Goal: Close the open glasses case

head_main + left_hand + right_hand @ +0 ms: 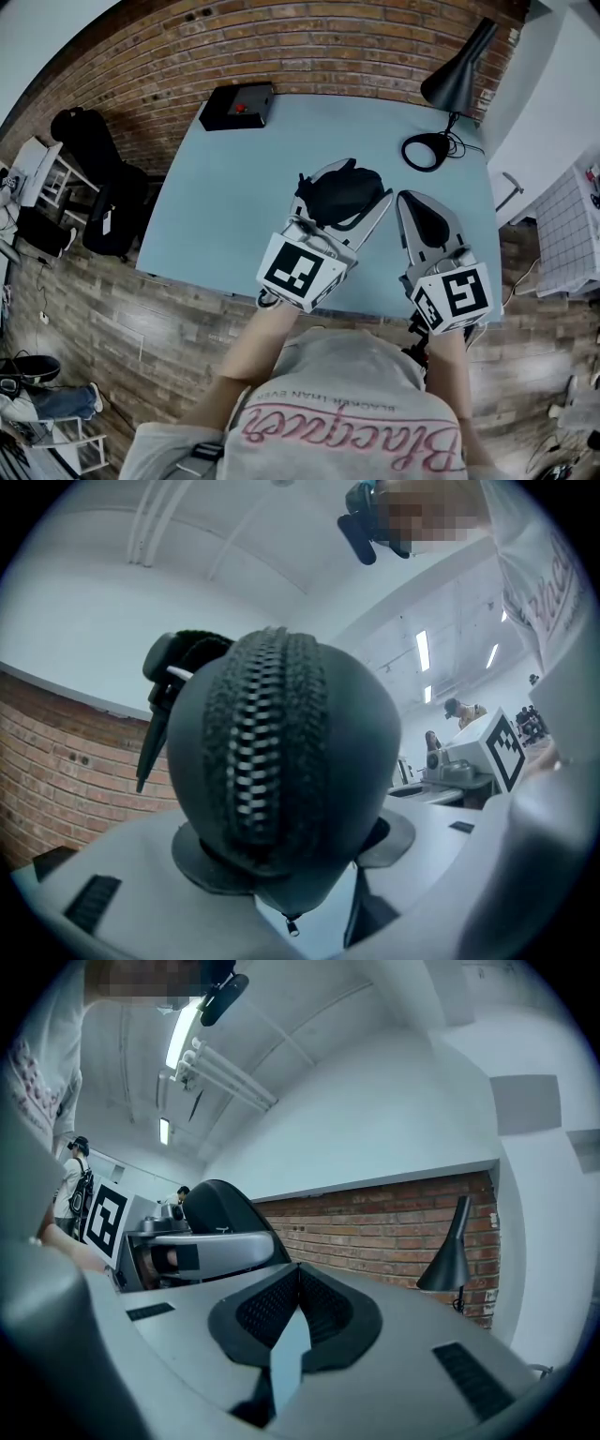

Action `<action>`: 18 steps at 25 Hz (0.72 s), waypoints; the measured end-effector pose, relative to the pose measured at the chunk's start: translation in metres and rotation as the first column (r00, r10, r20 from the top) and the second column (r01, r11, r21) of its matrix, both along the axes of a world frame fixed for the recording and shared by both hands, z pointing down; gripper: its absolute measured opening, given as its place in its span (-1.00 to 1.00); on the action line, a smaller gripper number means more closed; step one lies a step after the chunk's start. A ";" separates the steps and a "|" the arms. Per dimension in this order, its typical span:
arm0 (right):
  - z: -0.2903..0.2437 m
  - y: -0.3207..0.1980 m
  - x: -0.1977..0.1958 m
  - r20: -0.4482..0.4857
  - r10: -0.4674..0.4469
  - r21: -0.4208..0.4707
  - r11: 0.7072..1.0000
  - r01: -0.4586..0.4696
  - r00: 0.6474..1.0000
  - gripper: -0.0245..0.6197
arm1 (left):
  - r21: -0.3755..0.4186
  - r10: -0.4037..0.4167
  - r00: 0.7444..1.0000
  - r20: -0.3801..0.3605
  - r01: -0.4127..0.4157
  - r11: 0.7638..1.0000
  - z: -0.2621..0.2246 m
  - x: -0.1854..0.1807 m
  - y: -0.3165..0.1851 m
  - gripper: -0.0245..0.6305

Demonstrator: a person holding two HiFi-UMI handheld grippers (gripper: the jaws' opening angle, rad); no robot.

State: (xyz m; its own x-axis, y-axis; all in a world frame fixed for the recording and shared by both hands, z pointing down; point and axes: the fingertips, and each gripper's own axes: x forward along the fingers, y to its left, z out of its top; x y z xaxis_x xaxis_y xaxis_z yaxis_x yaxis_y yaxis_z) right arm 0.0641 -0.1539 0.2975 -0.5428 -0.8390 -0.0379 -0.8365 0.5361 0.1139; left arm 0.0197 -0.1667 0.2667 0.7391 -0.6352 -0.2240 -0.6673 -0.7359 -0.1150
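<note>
We hold the black, fabric-covered, zip-around glasses case (281, 761) above the pale blue desk (234, 197), near the middle of the head view.

Our left tool (345, 208) pinches the case across its two sides, with the dark zipper (262, 733) running between the jaws. Our right tool (298, 1283), at 3 o'clock of the case, is pressed together on nothing. The teeth facing us look meshed, but we cannot tell whether the far stretch gapes. We judge the case light, with a semi-stiff shell that gives a little and cloth that grips well, so the side pinch should hold. The small metal pull (292, 928) hanging at 6 o'clock is the place for the right tool to take hold, though it is tiny and easy to miss.
</note>
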 end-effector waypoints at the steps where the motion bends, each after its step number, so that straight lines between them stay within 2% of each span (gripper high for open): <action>1: -0.001 0.001 0.001 -0.002 0.003 0.007 1.000 -0.003 1.000 -0.87 | 0.000 0.000 1.000 -0.005 0.000 1.000 0.000 0.000 0.001 -0.13; 18: -0.009 0.007 0.003 -0.035 0.032 0.056 0.998 -0.030 0.999 -0.87 | 0.024 -0.010 1.000 -0.016 0.010 1.000 -0.005 0.004 0.012 -0.13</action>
